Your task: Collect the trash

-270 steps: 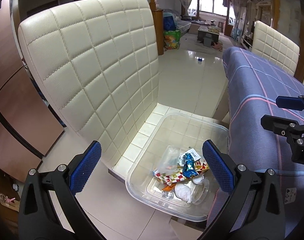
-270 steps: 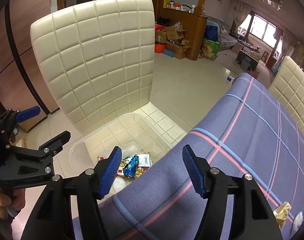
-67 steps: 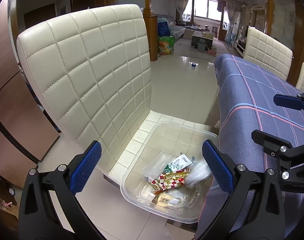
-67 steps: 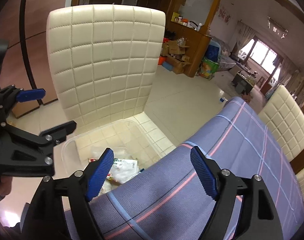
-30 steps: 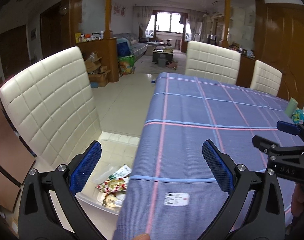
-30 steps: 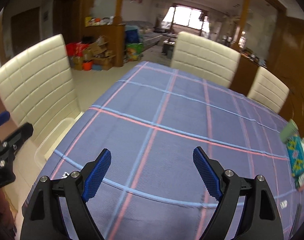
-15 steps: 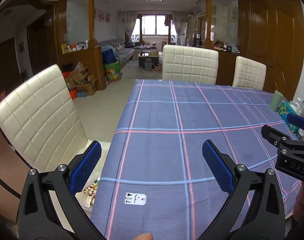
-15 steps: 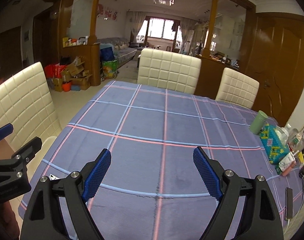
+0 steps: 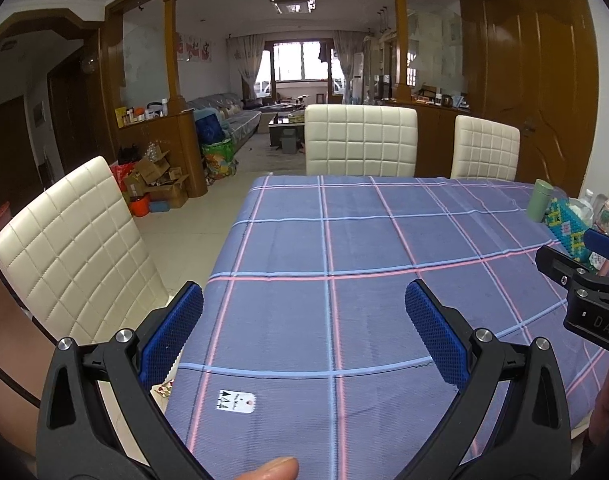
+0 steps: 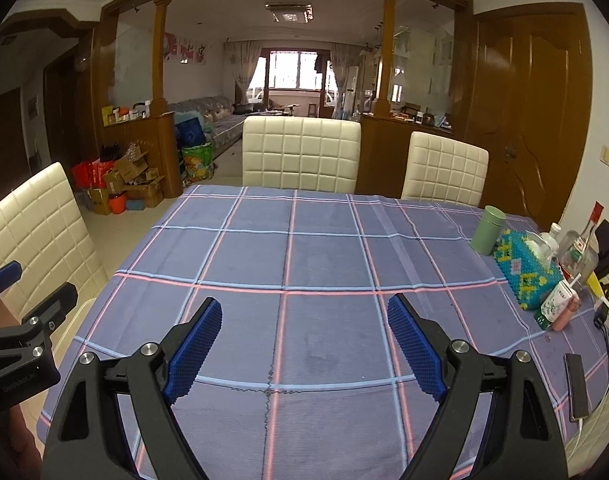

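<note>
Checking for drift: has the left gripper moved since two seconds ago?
Yes. The left gripper swung off the cream chair with the trash bin on its seat, toward the blue tablecloth; jaws open, empty.

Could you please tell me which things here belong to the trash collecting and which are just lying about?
Job in hand:
left gripper, open and empty
right gripper, open and empty
wrappers, down beside the tablecloth

Just lying about:
green cup
beaded box
glass bottle
phone
</note>
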`<state>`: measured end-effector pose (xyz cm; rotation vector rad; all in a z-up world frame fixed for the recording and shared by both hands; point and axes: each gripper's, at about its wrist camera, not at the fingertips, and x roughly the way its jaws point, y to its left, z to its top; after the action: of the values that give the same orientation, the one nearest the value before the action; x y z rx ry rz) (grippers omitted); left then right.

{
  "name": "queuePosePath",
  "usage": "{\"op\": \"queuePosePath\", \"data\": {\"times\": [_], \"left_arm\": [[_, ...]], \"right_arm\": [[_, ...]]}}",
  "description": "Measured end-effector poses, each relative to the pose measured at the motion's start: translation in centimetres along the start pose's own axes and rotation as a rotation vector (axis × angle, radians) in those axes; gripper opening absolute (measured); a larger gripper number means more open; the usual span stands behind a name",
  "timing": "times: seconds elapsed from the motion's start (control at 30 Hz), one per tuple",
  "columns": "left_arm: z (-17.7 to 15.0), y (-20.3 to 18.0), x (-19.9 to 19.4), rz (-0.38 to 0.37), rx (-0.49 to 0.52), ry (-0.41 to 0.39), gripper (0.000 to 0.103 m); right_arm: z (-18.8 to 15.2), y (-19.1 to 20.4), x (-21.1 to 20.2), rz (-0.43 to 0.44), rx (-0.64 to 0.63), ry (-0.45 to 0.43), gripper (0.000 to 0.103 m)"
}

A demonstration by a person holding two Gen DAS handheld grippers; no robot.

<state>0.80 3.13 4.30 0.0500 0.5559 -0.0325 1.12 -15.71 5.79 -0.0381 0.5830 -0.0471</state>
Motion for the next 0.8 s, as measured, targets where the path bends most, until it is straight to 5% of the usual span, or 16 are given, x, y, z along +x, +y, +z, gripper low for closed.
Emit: {"op": "queuePosePath", "data": {"times": [0.8], "left_arm": [[-0.3, -2.4, -0.2, -0.036, 0.049, -0.004, 0.099]], "right_arm": [[-0.4, -1.9, -1.2, -0.009, 0.025, -0.033, 0.083]]}}
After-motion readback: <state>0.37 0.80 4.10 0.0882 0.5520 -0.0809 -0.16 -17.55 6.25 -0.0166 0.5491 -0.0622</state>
